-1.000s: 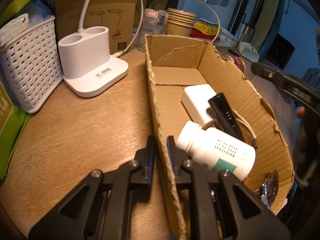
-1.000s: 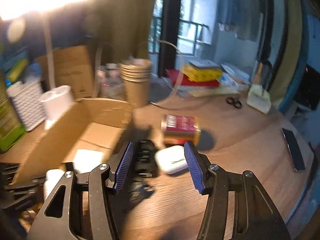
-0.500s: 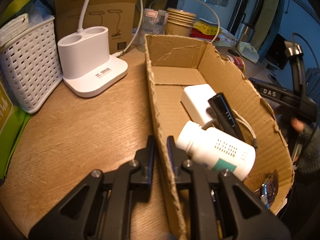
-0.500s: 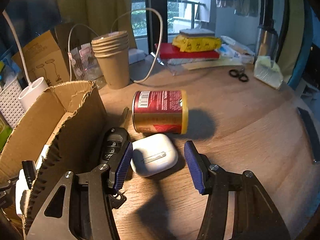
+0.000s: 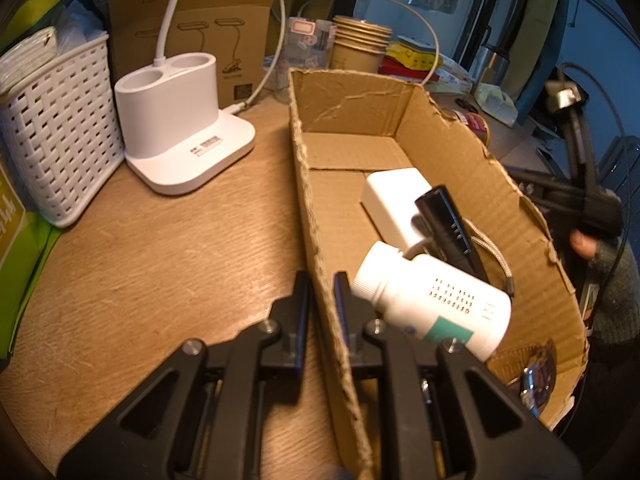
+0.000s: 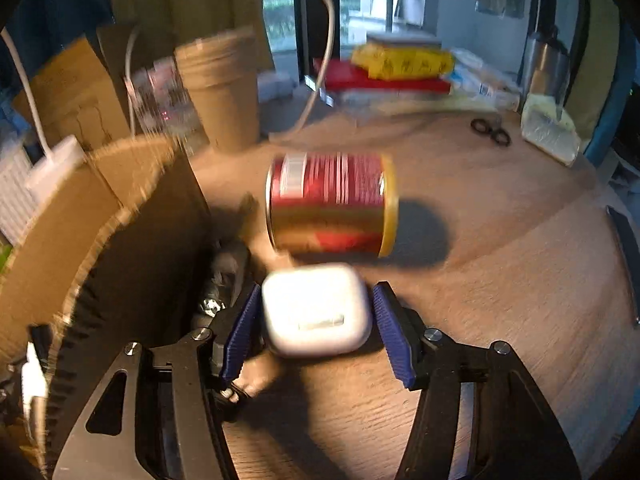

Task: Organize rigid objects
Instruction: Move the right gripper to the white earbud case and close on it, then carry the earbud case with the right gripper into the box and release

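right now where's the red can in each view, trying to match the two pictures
Left wrist view: the red can peeks over the cardboard box's far right wall, upper right, mostly hidden.
Right wrist view: the red can lies on its side at centre, just beyond the white earbud case.
Shared landmark: the stack of paper cups behind the box.
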Demonstrator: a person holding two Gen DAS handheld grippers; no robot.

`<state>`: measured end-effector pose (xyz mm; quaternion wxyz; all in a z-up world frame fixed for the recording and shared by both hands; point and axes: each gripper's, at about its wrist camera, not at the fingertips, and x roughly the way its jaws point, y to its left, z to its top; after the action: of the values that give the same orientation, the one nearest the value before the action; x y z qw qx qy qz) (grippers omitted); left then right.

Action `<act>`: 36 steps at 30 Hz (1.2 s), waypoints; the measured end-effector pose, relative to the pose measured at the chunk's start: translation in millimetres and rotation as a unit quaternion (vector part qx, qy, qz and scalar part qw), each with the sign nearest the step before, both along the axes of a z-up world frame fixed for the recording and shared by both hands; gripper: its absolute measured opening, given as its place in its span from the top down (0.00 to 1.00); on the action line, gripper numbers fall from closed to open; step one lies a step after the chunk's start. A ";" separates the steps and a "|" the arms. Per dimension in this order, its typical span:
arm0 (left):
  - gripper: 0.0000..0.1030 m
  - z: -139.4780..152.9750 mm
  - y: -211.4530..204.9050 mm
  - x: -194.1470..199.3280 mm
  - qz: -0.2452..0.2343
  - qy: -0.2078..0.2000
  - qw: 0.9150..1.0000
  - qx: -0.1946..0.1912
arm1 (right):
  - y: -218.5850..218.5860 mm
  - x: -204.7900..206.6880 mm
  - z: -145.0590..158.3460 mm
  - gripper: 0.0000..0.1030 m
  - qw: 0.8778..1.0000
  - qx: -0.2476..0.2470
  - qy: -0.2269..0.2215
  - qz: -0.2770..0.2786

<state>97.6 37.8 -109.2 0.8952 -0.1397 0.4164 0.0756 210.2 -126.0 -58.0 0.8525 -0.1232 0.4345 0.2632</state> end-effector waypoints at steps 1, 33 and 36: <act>0.87 0.3 0.6 -0.3 0.000 0.000 1.000 0.000 | -0.3 -0.8 1.0 0.41 1.000 0.002 -0.006 -0.001; 0.87 0.2 0.2 -0.3 0.000 0.000 1.000 0.000 | -9.2 -46.0 47.7 0.44 0.995 0.059 -0.074 0.009; 0.87 0.2 0.3 -0.3 0.000 0.000 1.000 0.000 | -8.9 -53.0 56.6 0.44 0.994 0.070 -0.079 0.014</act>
<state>97.3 38.1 -109.0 0.8953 -0.1398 0.4162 0.0753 157.2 -134.9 -1.4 0.8867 -0.0898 0.3448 0.2948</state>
